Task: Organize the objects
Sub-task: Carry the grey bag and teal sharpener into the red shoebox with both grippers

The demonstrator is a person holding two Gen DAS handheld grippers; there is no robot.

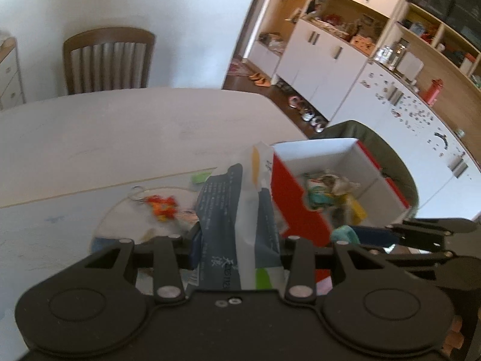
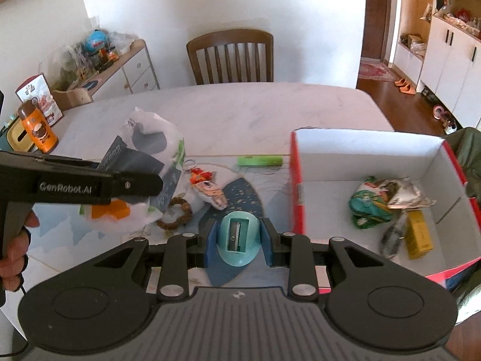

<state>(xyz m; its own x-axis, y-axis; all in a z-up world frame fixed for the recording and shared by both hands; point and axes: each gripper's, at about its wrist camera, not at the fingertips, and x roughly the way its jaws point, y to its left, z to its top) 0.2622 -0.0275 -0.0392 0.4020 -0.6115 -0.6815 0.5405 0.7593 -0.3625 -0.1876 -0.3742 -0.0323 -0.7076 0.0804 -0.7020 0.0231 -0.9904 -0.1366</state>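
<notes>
1. The big table [image 2: 240, 111] is pale, and a wooden chair [image 2: 230, 57] stands at its far side
2. The red box [image 2: 296, 180] with white insides sits on the right part of the table. In it lie a green wrapper [image 2: 368, 207], a crumpled silver wrapper [image 2: 405, 194] and a small yellow pack [image 2: 419, 234]
3. The bag [image 2: 150, 147] is white, dark blue and a bit green. It is held up off the table, to the left of the box. In the left wrist view the bag [image 1: 240, 210] stands in front and hides part of the box [image 1: 296, 207]
4. The left gripper [image 1: 237, 243] is closed tight on the bag. A hand [image 2: 15, 246] holds its grip
5. The right gripper [image 2: 239, 234] has its blue pads pressed on both sides of a light blue pencil sharpener [image 2: 237, 237]. It is low over the table, just left of the box wall
6. An orange bottle [image 2: 37, 129] stands at the far left edge of the table
7. Small things lie on the table between the bag and the box: a green tube [image 2: 260, 161] near the box, an orange and white toy [image 2: 207, 188], and a brown ring [image 2: 177, 213] just beside the bag
</notes>
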